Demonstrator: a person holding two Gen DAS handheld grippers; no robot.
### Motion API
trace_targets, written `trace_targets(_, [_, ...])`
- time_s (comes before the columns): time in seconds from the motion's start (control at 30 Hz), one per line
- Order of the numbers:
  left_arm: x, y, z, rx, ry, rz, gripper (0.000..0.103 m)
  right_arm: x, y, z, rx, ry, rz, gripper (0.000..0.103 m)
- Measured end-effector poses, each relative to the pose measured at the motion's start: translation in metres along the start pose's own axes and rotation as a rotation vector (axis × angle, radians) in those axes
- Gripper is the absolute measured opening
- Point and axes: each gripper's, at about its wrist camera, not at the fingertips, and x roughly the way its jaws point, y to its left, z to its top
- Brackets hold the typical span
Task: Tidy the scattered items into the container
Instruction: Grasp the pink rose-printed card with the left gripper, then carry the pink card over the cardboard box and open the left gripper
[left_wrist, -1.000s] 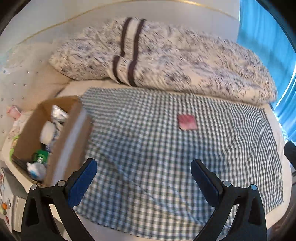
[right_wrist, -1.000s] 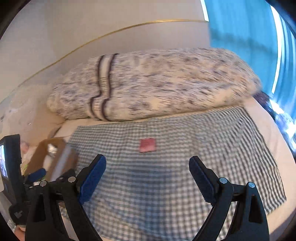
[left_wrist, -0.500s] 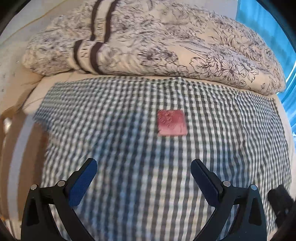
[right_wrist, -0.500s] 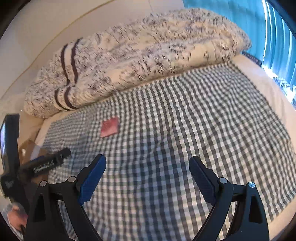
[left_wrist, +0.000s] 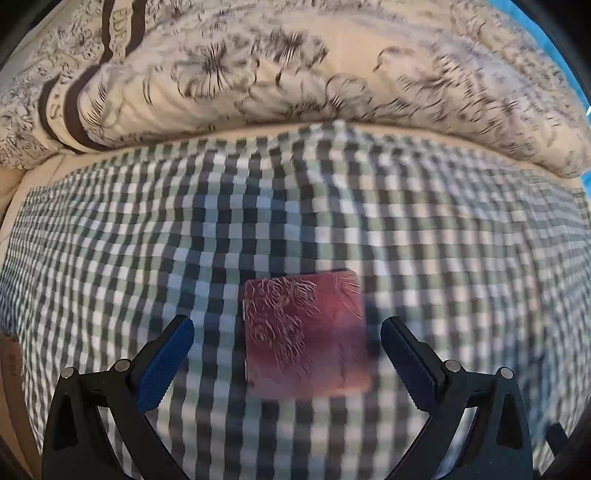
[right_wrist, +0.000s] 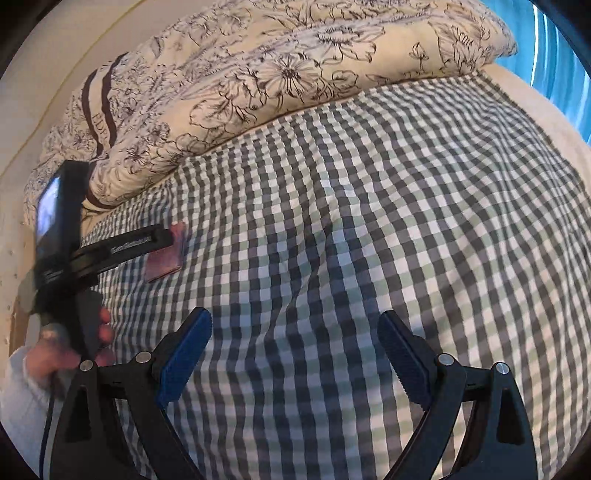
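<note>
A flat pink square packet (left_wrist: 304, 334) with a white flower print lies on the checked cloth (left_wrist: 147, 240). My left gripper (left_wrist: 286, 350) is open, with the packet between its two blue pads, one on each side and apart from it. In the right wrist view the packet (right_wrist: 166, 254) shows at the left, partly under the left gripper's black finger (right_wrist: 125, 245). My right gripper (right_wrist: 295, 354) is open and empty over bare checked cloth (right_wrist: 369, 221), to the right of the packet. The container is mostly out of view.
A rolled floral quilt (left_wrist: 295, 74) with dark stripes lies along the far side of the cloth; it also shows in the right wrist view (right_wrist: 277, 66). A cardboard edge (left_wrist: 9, 354) shows at the far left. Blue curtain (right_wrist: 554, 55) stands at the right.
My left gripper has moved forward and down from beside the cardboard box to the pink packet, which now sits between its pads. The right gripper has moved lower over the cloth.
</note>
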Motion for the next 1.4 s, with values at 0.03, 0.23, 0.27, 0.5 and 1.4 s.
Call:
trace_targets(0.03, [0.006,0.002,0.000,-0.005,0.008,0.001,0.103,0.005,0.000,0.001,-0.003,0.008,0.002,0.091])
trace_targets(0.23, [0.000,0.007,-0.008,0.041,-0.010,-0.104,0.072,0.020,0.007,0.001,-0.002,0.041,0.050,0.091])
trace_targets(0.27, [-0.005,0.005,-0.010,0.060,-0.018,-0.102,0.072,0.021,0.009,0.001,-0.006,0.047,0.047,0.091])
trace_targets(0.5, [-0.041,0.009,-0.028,0.069,-0.058,-0.140,0.072,0.016,0.018,-0.005,-0.017,0.055,0.047,0.091])
trace_targets(1.4, [-0.317,0.291,-0.140,-0.243,-0.332,0.057,0.072,-0.124,0.192,-0.079,-0.253,-0.096,0.113,0.091])
